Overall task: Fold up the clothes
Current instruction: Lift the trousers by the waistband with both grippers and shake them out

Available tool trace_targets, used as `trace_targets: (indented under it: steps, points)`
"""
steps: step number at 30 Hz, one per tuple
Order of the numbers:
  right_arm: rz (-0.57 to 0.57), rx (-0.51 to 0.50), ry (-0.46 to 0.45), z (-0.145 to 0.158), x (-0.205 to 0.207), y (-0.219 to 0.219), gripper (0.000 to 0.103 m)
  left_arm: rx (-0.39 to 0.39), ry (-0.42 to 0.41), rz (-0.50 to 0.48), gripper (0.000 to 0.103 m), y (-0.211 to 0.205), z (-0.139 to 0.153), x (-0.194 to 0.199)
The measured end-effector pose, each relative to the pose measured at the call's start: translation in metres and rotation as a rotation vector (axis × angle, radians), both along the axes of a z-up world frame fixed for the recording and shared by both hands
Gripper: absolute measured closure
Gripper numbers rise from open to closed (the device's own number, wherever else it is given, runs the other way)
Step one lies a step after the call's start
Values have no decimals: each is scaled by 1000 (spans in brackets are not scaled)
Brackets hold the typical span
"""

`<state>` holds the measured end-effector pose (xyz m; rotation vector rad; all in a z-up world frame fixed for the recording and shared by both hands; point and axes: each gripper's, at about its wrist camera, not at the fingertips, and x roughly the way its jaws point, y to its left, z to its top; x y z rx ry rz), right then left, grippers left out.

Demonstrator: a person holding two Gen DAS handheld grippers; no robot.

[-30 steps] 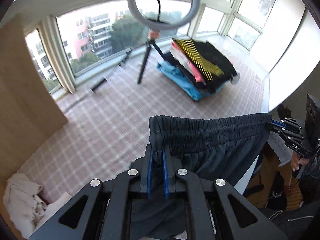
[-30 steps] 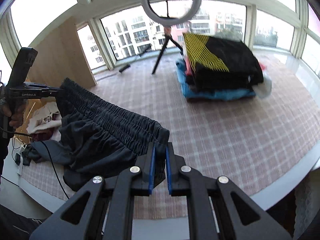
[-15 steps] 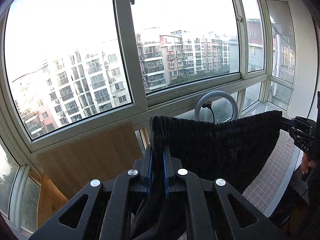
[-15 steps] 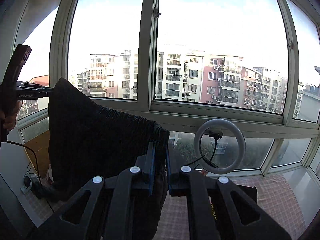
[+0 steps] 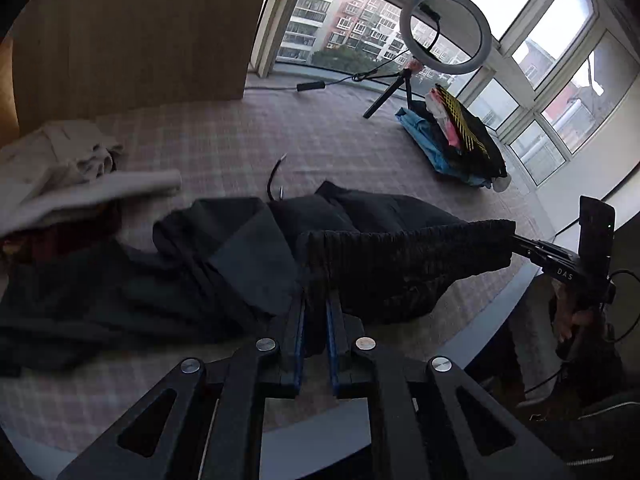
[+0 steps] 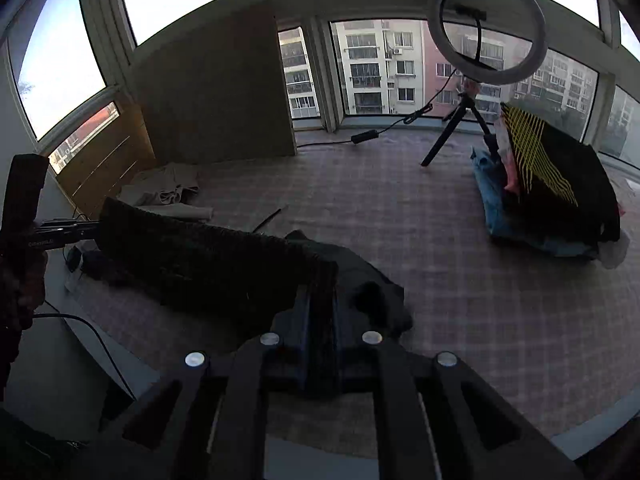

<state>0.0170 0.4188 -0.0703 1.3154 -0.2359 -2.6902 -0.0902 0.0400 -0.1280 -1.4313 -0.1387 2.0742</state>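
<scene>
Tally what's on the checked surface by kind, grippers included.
Grippers: 2, left gripper and right gripper, both shut on the dark trousers
Garment being handled: 1, the dark trousers
Clothes piles: 2, folded stack and beige heap
Ring light on tripod: 1
Total: 6

— What can't you make out?

— The pale clothes (image 5: 60,176) at the left of the left wrist view are smeared with blur and cut by the edge. The dark trousers (image 5: 180,272) run off that same side.

— And the grippers?

— The left gripper (image 5: 315,308) has its fingertips buried in the waistband (the right gripper (image 6: 320,300) too, and very dark). The hand (image 5: 576,312) is mostly hidden behind its handle.
</scene>
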Motion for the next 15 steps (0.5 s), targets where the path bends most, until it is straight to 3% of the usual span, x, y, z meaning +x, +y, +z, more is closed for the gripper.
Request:
trace_targets:
  steps: [3, 6, 8, 11, 15]
  points:
    - [-58, -107, -187, -75, 22, 11, 93, 29, -152, 28, 95, -9, -60, 39]
    - [-41, -80, -266, -101, 53, 1, 93, -16, -131, 9, 95, -9, -67, 73]
    - [-34, -89, -268, -102, 67, 1, 93, -8, -78, 3, 95, -14, -50, 93]
    - [-17, -82, -203, -88, 80, 3, 93, -5, 66, -15, 95, -12, -28, 111]
    - [-1, -104, -115, -71, 91, 12, 93, 104, 91, -24, 95, -19, -18, 113]
